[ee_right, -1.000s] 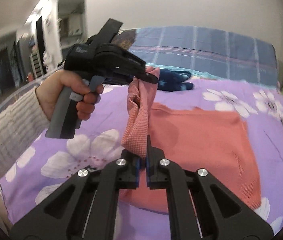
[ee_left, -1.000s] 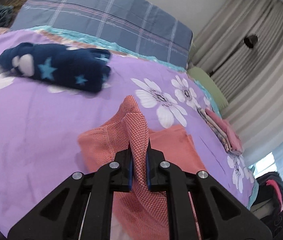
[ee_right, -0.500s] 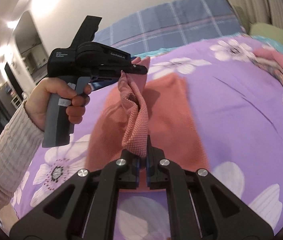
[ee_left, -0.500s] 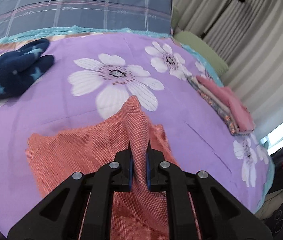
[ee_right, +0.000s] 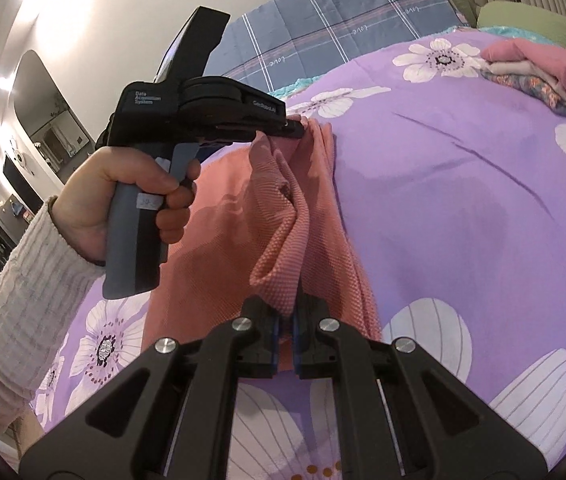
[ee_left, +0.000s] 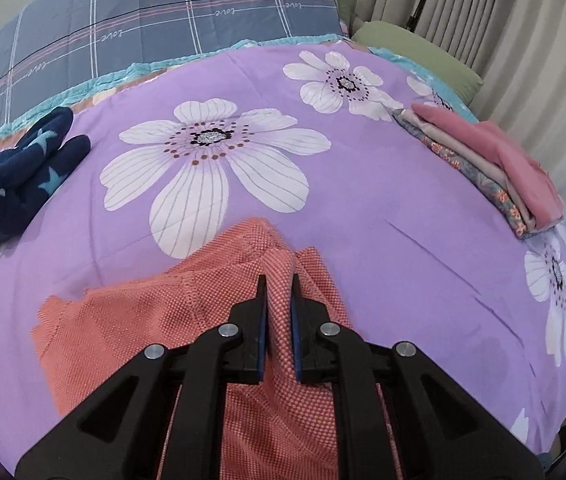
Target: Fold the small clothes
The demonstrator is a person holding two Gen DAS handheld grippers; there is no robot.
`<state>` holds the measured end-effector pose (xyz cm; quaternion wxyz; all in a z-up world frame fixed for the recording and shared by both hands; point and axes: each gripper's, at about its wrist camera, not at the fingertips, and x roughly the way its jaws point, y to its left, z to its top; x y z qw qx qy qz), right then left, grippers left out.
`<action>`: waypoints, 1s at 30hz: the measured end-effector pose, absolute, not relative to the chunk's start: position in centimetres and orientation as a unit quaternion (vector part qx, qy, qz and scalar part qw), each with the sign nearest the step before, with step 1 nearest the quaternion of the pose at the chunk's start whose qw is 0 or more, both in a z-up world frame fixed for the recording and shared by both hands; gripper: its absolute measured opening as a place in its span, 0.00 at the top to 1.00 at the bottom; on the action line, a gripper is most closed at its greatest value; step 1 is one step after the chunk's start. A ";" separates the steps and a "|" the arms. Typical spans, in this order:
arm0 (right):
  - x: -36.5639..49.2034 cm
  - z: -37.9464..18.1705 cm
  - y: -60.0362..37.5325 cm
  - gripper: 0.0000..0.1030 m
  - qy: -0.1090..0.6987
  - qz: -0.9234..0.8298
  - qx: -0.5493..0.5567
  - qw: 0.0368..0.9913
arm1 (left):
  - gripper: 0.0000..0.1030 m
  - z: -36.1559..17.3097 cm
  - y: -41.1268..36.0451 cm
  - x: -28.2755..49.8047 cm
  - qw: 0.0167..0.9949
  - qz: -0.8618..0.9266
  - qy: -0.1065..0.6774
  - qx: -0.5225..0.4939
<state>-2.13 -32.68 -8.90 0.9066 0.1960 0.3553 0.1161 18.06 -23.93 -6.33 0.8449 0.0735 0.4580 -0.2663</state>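
Note:
An orange mesh garment (ee_left: 151, 320) lies on the purple flowered bedspread (ee_left: 363, 216), one edge lifted and carried over the rest. My left gripper (ee_left: 279, 280) is shut on a pinch of that edge. In the right wrist view the garment (ee_right: 219, 216) stretches from near to far, and my right gripper (ee_right: 286, 312) is shut on its near corner. The left gripper (ee_right: 297, 126), held by a hand in a cream knit sleeve, grips the far corner low over the cloth.
A dark blue star-patterned garment (ee_left: 15, 184) lies at the left. A stack of folded clothes topped in pink (ee_left: 499, 164) sits at the right near the curtains. A blue plaid quilt (ee_left: 155, 20) and a green pillow (ee_left: 415, 46) lie at the bed's head.
Both grippers swung sideways and sank, carrying the lifted edge across the garment. The wrists rolled; the blue garment slid left in the left view and the folded stack came nearer.

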 end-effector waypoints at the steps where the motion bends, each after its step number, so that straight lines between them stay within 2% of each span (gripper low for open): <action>1: -2.0 -9.1 -32.9 0.96 0.359 0.118 0.204 0.903 | 0.81 -6.1 -23.9 17.9 0.847 -0.268 0.454 0.072; 3: -2.1 -9.4 -33.2 0.96 0.365 0.124 0.220 0.896 | 0.61 -5.3 -23.3 17.4 0.853 -0.267 0.444 0.062; 5: -1.7 -10.0 -33.9 0.96 0.374 0.130 0.241 0.886 | 0.57 -3.6 -21.9 16.5 0.867 -0.264 0.419 0.057; 6: -1.7 -10.3 -34.1 0.96 0.378 0.132 0.250 0.882 | 0.52 -2.9 -21.3 16.0 0.871 -0.264 0.410 0.060; 7: -1.6 -10.4 -34.2 0.95 0.381 0.134 0.257 0.878 | 0.43 -1.9 -20.2 15.1 0.877 -0.261 0.397 0.065; 9: -1.7 -10.5 -34.4 0.93 0.383 0.134 0.267 0.874 | 0.40 -1.1 -18.8 13.7 0.884 -0.262 0.380 0.073; 10: -1.8 -10.5 -34.6 0.88 0.383 0.134 0.273 0.872 | 0.37 -0.9 -17.8 12.6 0.885 -0.266 0.374 0.080; 12: -1.9 -10.5 -34.9 0.86 0.383 0.134 0.284 0.868 | 0.32 -1.1 -16.1 10.6 0.883 -0.267 0.373 0.093; 14: -1.9 -10.5 -35.3 0.75 0.384 0.138 0.298 0.863 | 0.30 -2.0 -14.1 7.9 0.881 -0.270 0.375 0.099; 17: -1.5 -10.4 -35.3 0.73 0.388 0.136 0.301 0.861 | 0.26 -4.1 -12.3 4.6 0.872 -0.277 0.389 0.106; 18: -1.3 -10.3 -35.0 0.73 0.390 0.133 0.292 0.863 | 0.24 -4.9 -12.0 3.7 0.869 -0.278 0.394 0.112; 19: -1.0 -10.2 -34.8 0.80 0.392 0.129 0.282 0.866 | 0.24 -5.7 -11.7 2.5 0.865 -0.278 0.400 0.120; 20: -0.7 -10.2 -34.6 0.94 0.395 0.121 0.270 0.869 | 0.24 -6.1 -11.5 1.8 0.863 -0.278 0.403 0.122; 26: -1.9 -7.6 -35.9 0.95 0.348 0.123 0.283 0.885 | 0.20 -7.9 -10.6 -0.5 0.856 -0.286 0.416 0.107; 30: -0.4 -10.3 -36.2 0.94 0.409 0.101 0.275 0.864 | 0.20 -9.7 -10.7 -0.3 0.853 -0.263 0.434 0.126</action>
